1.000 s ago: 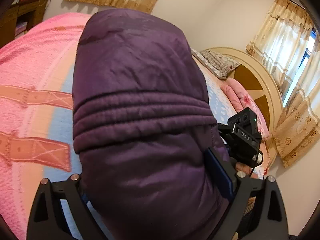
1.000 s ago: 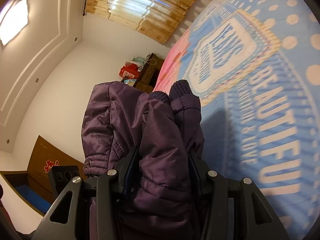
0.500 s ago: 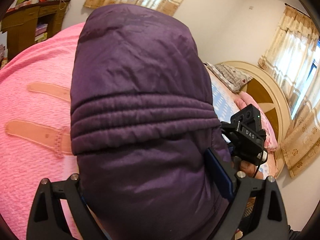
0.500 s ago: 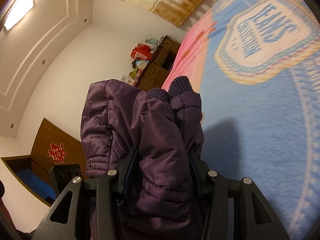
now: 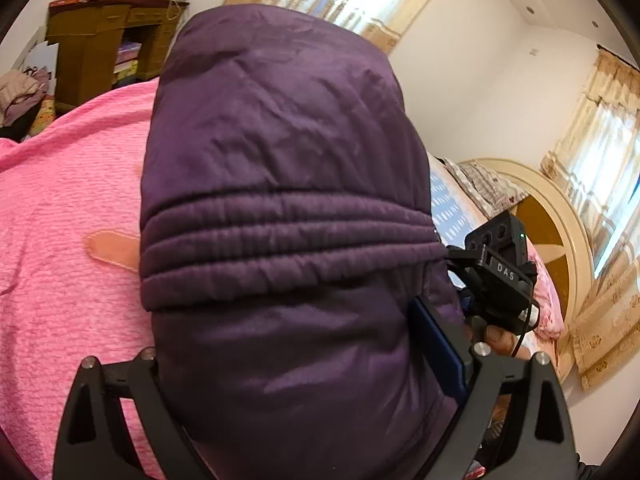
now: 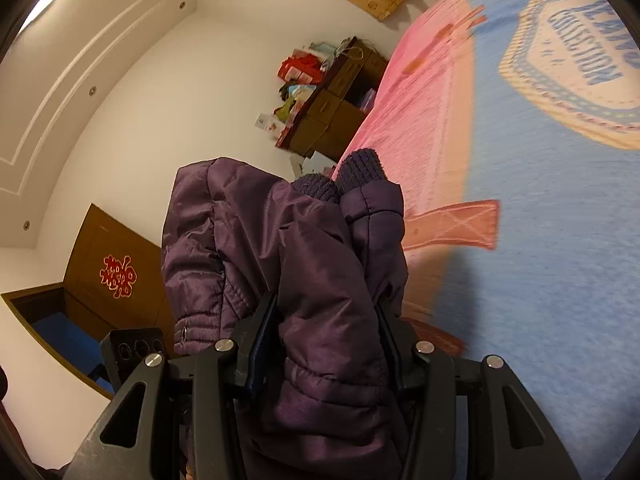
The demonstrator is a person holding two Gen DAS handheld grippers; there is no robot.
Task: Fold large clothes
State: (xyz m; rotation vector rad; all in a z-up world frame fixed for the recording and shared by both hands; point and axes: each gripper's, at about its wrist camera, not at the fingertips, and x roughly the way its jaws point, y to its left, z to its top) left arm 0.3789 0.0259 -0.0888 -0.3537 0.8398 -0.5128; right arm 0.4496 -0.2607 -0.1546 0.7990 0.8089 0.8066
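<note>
A purple padded jacket (image 5: 280, 208) fills the left wrist view. My left gripper (image 5: 308, 364) is shut on its bulk near the elastic hem band, holding it up over the pink and blue bedspread (image 5: 60, 232). In the right wrist view, my right gripper (image 6: 326, 344) is shut on the same jacket (image 6: 316, 264), with both sleeves and their knit cuffs (image 6: 340, 176) bunched between the fingers. The right gripper's body (image 5: 500, 272) shows just right of the jacket in the left wrist view.
The bed (image 6: 540, 240) lies below with a blue printed middle and pink border. A wooden cabinet (image 5: 100, 40) with clutter stands past the foot. The rounded headboard (image 5: 552, 216) and pillows are at right. A door (image 6: 108, 276) is behind.
Both grippers have carried the jacket toward the pink foot end of the bed and raised it. The cabinet has come nearer. Both grips are unchanged.
</note>
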